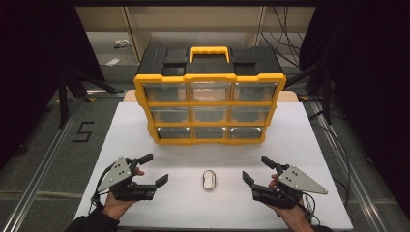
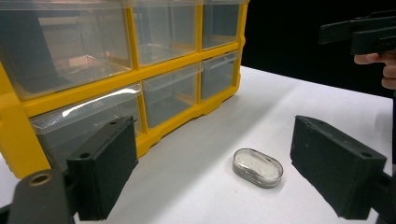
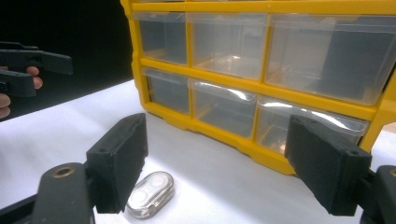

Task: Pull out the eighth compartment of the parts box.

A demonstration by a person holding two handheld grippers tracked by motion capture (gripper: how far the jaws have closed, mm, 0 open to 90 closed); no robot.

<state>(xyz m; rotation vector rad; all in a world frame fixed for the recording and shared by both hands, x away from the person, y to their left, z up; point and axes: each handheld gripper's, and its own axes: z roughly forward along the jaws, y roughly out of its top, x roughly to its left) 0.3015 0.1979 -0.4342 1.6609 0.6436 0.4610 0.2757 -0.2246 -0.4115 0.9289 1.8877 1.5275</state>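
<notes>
Firstly, at the left of the high view we saw the left gripper (image 1: 153, 168) held in a hand (image 1: 117, 203) that came in from the bottom edge, low over the white table (image 1: 300, 145). Its two black jaws stood wide apart and pointed toward the middle of the table, with nothing between them, so this tool was released. In the left gripper view the same jaws rose at both sides of the picture, and the pads (image 2: 108, 164) touched nothing. Moving to the middle, we found the small clear case (image 1: 209, 180), an oval box with something white inside, lying flat on the bare table between the two grippers and apart from both of them. Behind it, farther from the person, stood the yellow organizer (image 1: 209, 102) with a black top, a yellow handle (image 1: 209, 52) and three rows of three transparent drawers (image 1: 210, 114); all drawers looked pushed in. The case lay well in front of its bottom row. At the right, the right gripper (image 1: 258, 168) was held in the other hand (image 1: 295, 217), and its jaws also stood fully apart and gripped nothing. In the right gripper view the case lay just beside the left jaw, on the table.
</notes>
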